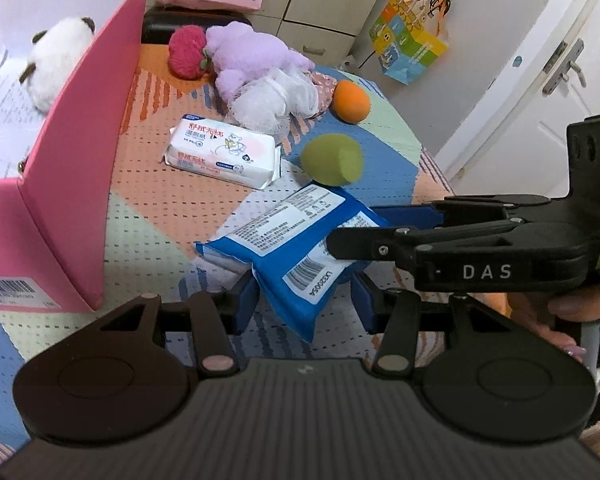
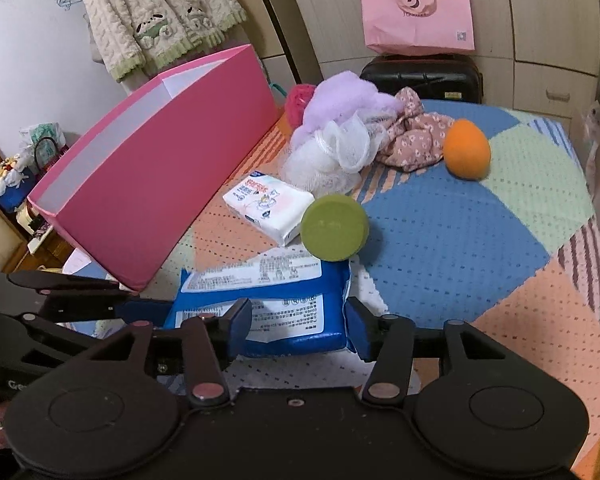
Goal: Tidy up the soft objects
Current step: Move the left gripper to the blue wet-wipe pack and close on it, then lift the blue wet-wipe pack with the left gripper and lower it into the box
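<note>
To the left of both grippers, the open pink box [image 1: 66,184] stands on the patterned quilt [image 2: 480,248], with a white plush toy [image 1: 56,62] lying inside it. Straight ahead of the left gripper [image 1: 304,300], the blue wipes pack [image 1: 284,240] sits between its blue pads, which press on the pack's near end; it looks gripped. The right gripper [image 2: 298,326] flanks the same pack from the other side, pads wide, and whether they actually touch it I cannot tell. Just beyond the pack lie a white tissue pack [image 1: 222,154] and a green sponge [image 2: 334,227] (the sponge touches the blue pack's far edge). Farther ahead sit a red plush [image 1: 186,53], a purple plush [image 1: 248,56] and a white mesh pouf [image 2: 332,156]. To the right of those lie a floral cloth [image 2: 414,136] and an orange sponge [image 2: 466,149].
</note>
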`<state>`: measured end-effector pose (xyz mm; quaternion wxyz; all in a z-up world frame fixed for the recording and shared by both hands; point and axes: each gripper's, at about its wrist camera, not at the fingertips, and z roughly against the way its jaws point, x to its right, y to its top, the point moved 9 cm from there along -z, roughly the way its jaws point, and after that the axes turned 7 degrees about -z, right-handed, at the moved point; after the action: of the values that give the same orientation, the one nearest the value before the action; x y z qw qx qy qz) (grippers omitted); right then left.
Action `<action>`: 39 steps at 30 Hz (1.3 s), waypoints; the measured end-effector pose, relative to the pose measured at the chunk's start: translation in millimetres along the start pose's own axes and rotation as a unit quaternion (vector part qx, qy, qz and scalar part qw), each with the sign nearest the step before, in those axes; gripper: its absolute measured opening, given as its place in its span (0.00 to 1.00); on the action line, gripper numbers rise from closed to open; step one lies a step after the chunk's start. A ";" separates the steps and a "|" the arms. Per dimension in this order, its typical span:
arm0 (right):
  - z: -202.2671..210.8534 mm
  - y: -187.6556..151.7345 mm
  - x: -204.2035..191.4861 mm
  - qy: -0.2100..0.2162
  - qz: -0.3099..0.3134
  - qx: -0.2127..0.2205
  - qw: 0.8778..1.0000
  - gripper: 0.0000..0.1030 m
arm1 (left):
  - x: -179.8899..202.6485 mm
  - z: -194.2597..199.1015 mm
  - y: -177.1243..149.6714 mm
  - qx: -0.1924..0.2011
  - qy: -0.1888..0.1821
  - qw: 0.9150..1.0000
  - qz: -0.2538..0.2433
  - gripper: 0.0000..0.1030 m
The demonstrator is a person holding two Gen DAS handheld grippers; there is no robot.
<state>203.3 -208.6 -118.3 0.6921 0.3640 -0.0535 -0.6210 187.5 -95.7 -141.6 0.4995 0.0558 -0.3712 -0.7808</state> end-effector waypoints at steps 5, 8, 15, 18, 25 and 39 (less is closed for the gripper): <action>2.0 -1.8 0.7 -0.012 0.007 -0.002 1.000 0.56 | 4.2 -1.7 -3.2 0.003 0.002 1.000 -0.013 0.47; 2.4 -6.2 1.7 -0.010 0.007 -0.005 1.000 0.56 | 4.8 -3.3 -6.0 -0.001 0.004 1.000 -0.020 0.47; 1.8 -16.0 15.8 0.006 0.004 0.011 1.000 0.56 | -2.4 -1.0 -7.6 0.013 0.009 1.000 -0.012 0.50; 3.4 -21.1 15.3 0.016 0.028 0.023 0.999 0.57 | -7.4 -2.6 -6.2 0.028 0.013 1.000 -0.004 0.50; 6.9 -40.5 -4.4 0.048 0.100 0.018 0.994 0.76 | -9.7 -4.8 -4.5 0.037 0.025 0.999 -0.003 0.40; 10.4 -46.8 -14.8 -0.015 0.098 0.050 0.994 0.63 | 9.6 -1.3 -8.6 0.025 0.039 0.998 -0.033 0.43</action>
<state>156.1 -198.2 -131.8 0.7296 0.3815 -0.1303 -0.5524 177.0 -102.4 -145.3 0.4862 0.1104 -0.3688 -0.7845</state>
